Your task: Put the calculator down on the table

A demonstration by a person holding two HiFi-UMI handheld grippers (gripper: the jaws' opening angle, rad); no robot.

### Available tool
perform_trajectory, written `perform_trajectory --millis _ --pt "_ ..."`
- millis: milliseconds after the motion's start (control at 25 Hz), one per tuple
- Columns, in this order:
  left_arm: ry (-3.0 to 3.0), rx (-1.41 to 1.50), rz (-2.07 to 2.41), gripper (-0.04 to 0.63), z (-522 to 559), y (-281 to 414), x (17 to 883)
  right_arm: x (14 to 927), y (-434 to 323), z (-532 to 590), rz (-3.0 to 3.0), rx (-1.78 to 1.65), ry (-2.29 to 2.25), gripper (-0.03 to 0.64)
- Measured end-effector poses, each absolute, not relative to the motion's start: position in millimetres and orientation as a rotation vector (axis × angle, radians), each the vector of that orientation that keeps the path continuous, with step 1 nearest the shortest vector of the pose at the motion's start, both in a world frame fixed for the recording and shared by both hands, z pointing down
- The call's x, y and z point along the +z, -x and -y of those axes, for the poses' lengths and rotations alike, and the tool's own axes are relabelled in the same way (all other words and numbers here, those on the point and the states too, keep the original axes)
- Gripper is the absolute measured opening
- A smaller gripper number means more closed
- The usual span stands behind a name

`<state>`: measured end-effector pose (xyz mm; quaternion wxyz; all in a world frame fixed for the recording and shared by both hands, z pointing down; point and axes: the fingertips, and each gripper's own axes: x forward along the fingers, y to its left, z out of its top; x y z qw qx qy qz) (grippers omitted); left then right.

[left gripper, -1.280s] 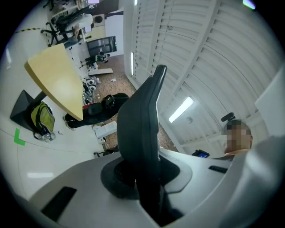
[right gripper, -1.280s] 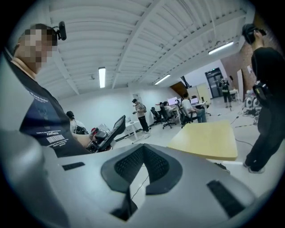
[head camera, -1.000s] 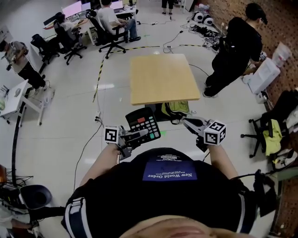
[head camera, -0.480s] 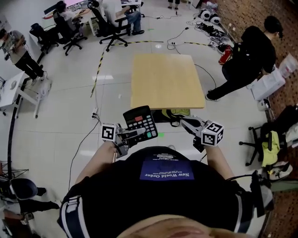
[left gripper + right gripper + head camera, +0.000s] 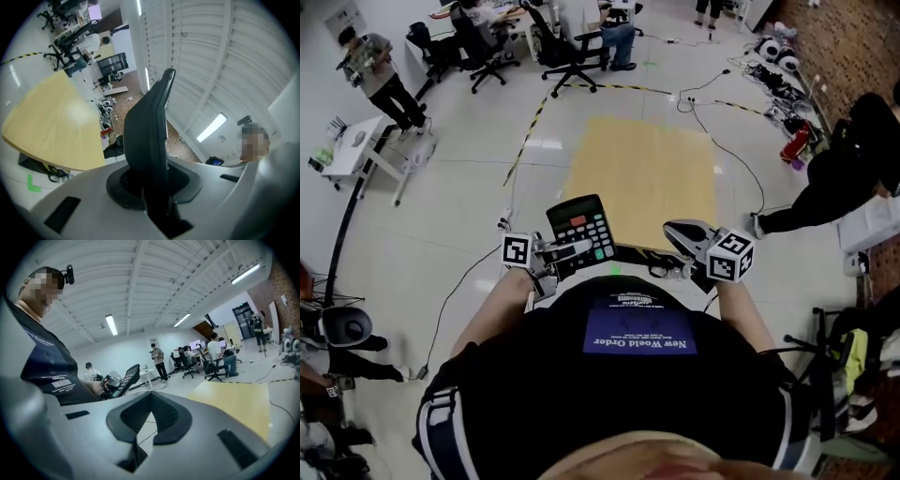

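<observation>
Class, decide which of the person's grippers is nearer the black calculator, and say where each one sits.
Left. The left gripper is clamped on the calculator; the right gripper holds nothing and sits apart, off to the calculator's right.

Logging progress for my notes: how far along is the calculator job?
Done: the calculator is picked up. In hand: the left gripper is clamped on it, level with the near edge of the wooden table. Left: setting it on the tabletop and letting go.
</observation>
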<state>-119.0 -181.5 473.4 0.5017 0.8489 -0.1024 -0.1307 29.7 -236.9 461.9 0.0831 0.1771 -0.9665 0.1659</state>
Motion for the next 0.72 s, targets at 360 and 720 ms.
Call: perform_trajectory --millis 360,720 --pt "-2.02 -0.285 0.292 0.087 236.6 76.9 480.1 474.2 -60.7 307.0 2.899 0.544 -0.464 -0.012" --pt "-2.088 -0.215 0.168 0.087 340.3 130.5 509.6 486.4 -9.5 384.4 2.798 0.543 -0.646 -0.012"
